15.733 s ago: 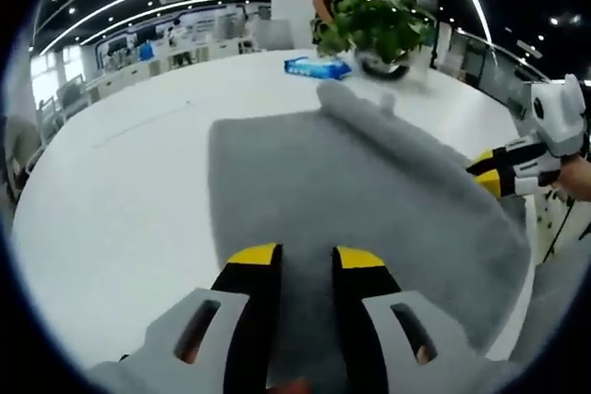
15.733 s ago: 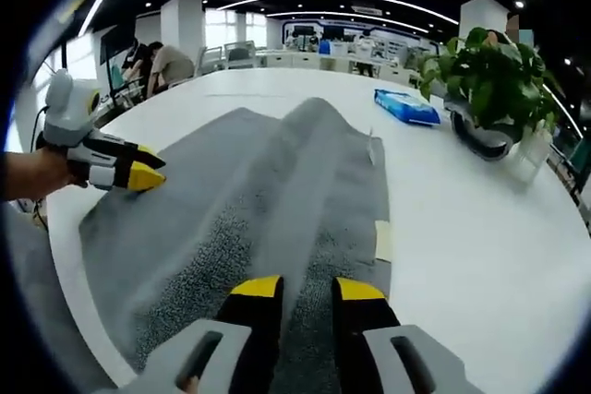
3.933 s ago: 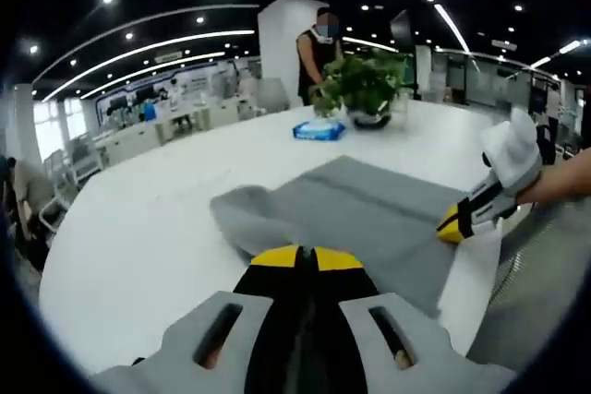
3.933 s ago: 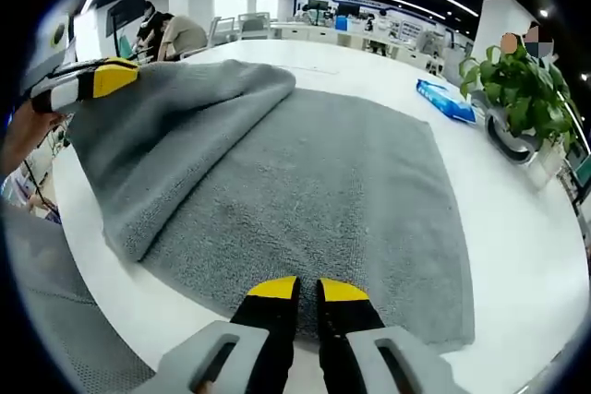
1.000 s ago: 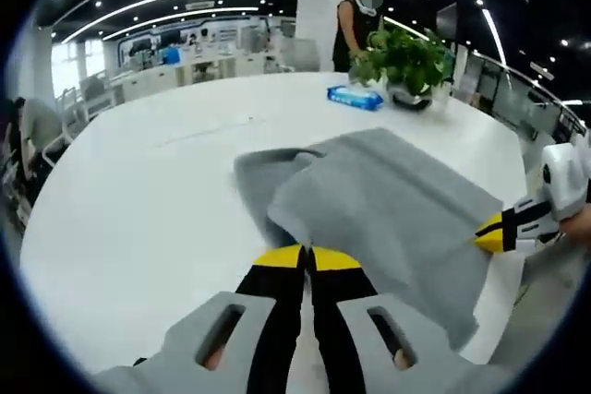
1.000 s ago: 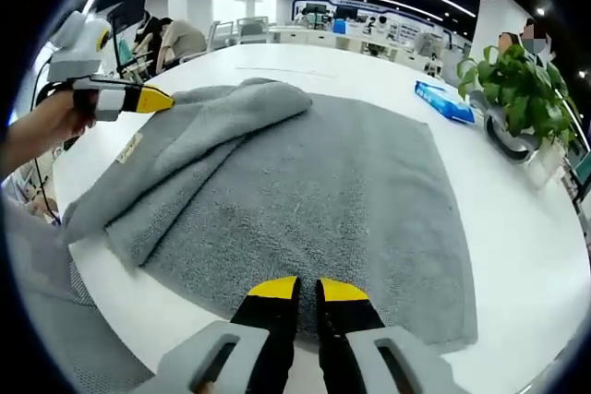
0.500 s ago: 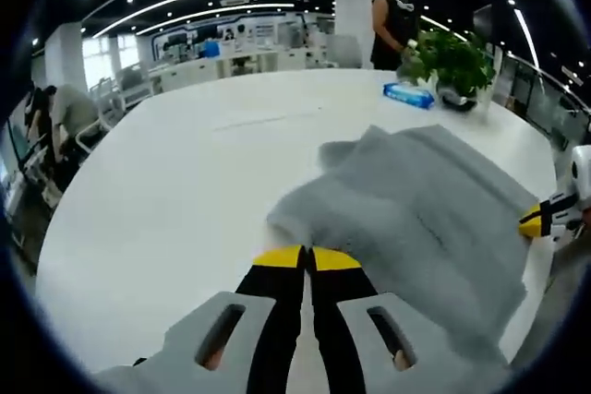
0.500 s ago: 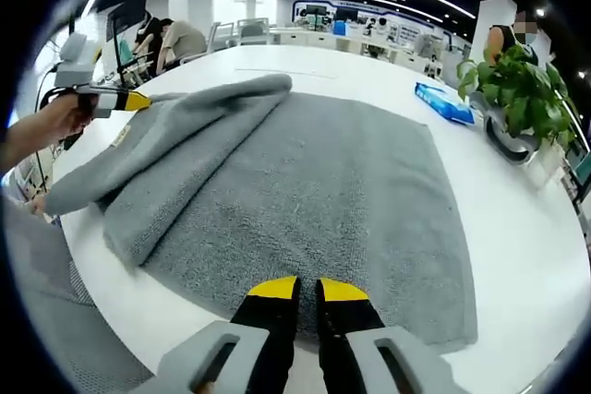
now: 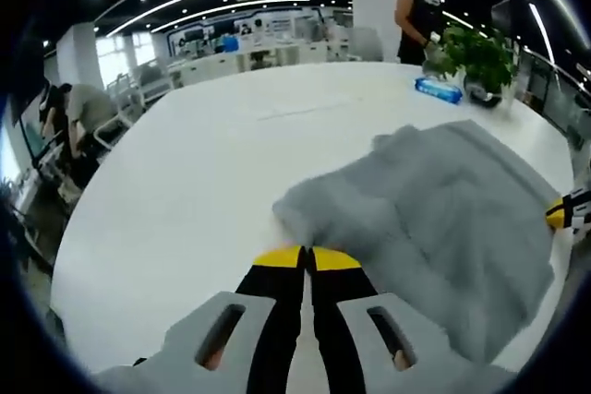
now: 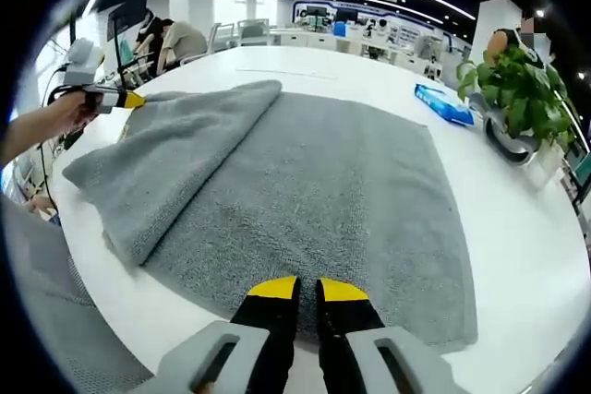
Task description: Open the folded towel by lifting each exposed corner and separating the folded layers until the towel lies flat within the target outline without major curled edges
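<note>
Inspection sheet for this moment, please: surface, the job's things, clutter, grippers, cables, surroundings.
Surface: white table, round-edged, no target outline visible.
Job's things: grey towel, mostly spread; one layer is folded over on the side towards the left gripper.
Clutter: blue packet and potted plant beyond the towel.
Grippers: left gripper with jaws shut on the edge of the folded towel layer, held off the table; right gripper jaws together at the towel's near edge, grip on cloth not clear.
Cables: a thin dark cable by the left gripper.
Surroundings: open office with desks, ceiling lights, people seated and standing.
</note>
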